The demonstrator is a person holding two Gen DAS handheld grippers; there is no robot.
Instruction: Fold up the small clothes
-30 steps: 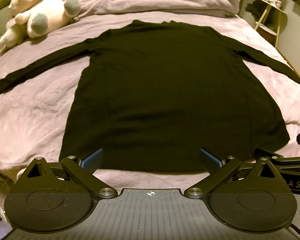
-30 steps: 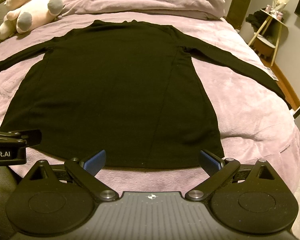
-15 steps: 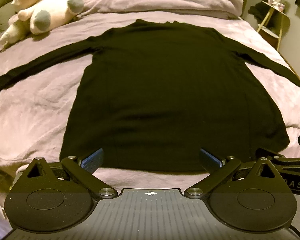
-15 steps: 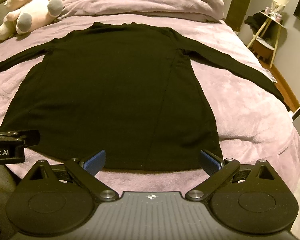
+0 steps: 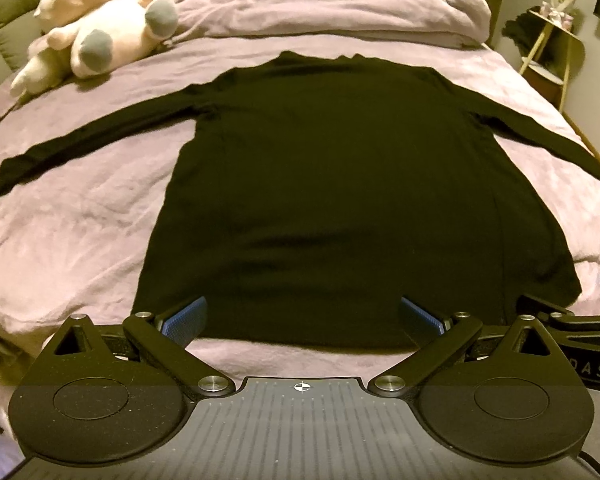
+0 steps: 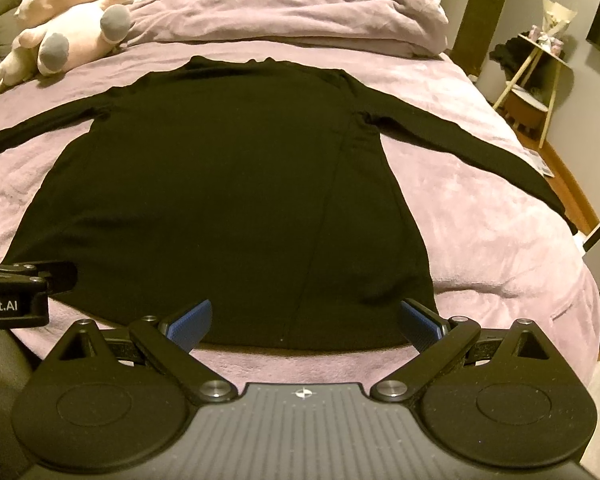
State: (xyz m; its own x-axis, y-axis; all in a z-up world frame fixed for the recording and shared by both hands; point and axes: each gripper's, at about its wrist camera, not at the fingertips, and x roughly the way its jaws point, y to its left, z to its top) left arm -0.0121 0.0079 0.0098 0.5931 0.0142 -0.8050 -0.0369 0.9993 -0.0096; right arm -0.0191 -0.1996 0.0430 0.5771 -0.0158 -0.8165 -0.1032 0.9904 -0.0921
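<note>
2 handheld grippers hover above the near hem of a black long-sleeved knit top that lies flat on a mauve fleece bed cover, collar toward the far end and both sleeves spread outward. The left gripper has its blue-padded fingers spread wide, grasping nothing. The right gripper is likewise released and empty, over the hem's right part. 1 white plush bear with grey paws rests at the far left corner, beside a bunched mauve duvet.
</note>
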